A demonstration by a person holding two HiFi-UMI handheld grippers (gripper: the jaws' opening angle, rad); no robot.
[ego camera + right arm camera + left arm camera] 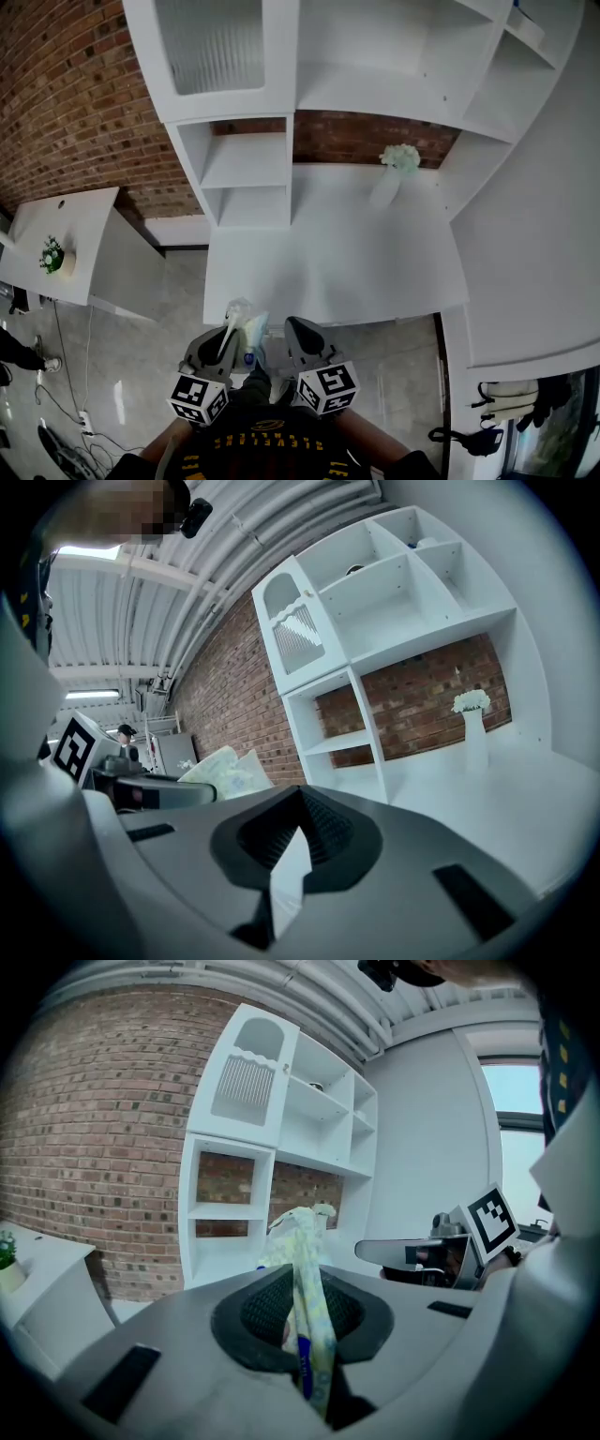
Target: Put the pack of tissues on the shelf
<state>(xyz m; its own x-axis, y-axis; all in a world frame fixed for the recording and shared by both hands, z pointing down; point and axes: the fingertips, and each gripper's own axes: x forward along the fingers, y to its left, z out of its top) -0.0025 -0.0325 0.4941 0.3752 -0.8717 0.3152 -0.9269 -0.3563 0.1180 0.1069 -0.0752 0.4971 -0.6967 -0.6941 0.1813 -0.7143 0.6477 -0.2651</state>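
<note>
Left gripper view: left gripper point(302, 1283) fingers point(261, 1307) pinching pack of tissues point(302, 1232) by thin edge; likely soft, light, slippery wrapper. Right gripper point(298, 803) fingers point(339, 832) pressed together, empty.

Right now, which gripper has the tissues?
The left gripper: its jaws are shut on the tissue pack, which sticks out past them. The right gripper beside it has nothing between its jaws.

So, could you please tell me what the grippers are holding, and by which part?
The left gripper pinches the pack of tissues by one thin end; the right gripper holds nothing.
</note>
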